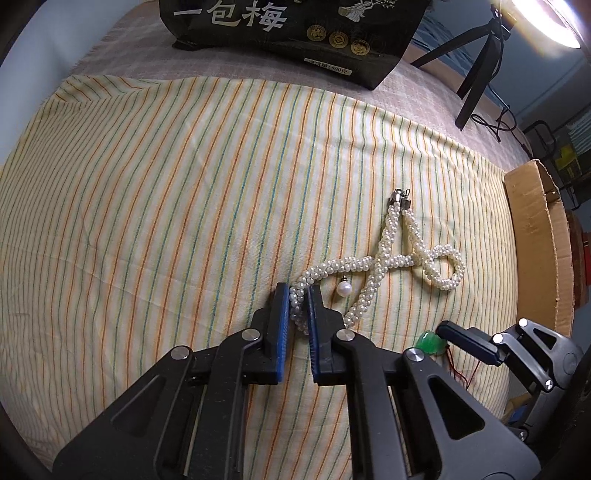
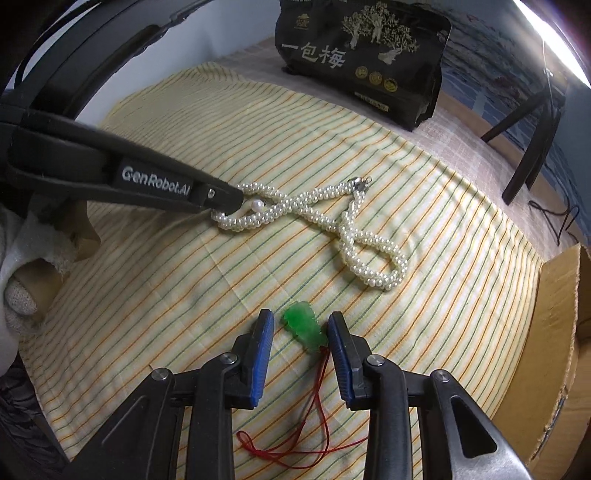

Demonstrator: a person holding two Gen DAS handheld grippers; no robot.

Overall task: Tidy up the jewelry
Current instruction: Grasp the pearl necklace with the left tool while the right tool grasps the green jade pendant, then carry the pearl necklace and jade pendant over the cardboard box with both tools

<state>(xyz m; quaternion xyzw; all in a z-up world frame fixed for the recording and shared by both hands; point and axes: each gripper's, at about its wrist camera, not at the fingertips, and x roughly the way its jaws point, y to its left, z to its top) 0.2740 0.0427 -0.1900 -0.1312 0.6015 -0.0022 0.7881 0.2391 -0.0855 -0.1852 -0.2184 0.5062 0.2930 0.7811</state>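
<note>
In the left wrist view, the left tongs (image 1: 298,293) are seen clamped on one end of the pearl necklace (image 1: 384,258), which is laid twisted on the striped cloth (image 1: 166,177) with its clasp (image 1: 400,197) at the far end, while the right tongs (image 1: 448,328) are seen beside the green pendant (image 1: 428,341), a cardboard box (image 1: 539,240) at the right and a black bag (image 1: 295,33) behind. In the right wrist view, the right tongs (image 2: 300,325) are held apart around the pendant (image 2: 306,326), neither pad being pressed on it, and its red cord (image 2: 317,413) is trailed back between them; the necklace (image 2: 314,210) is seen farther off, gripped at its left end by the left tongs (image 2: 236,201).
</note>
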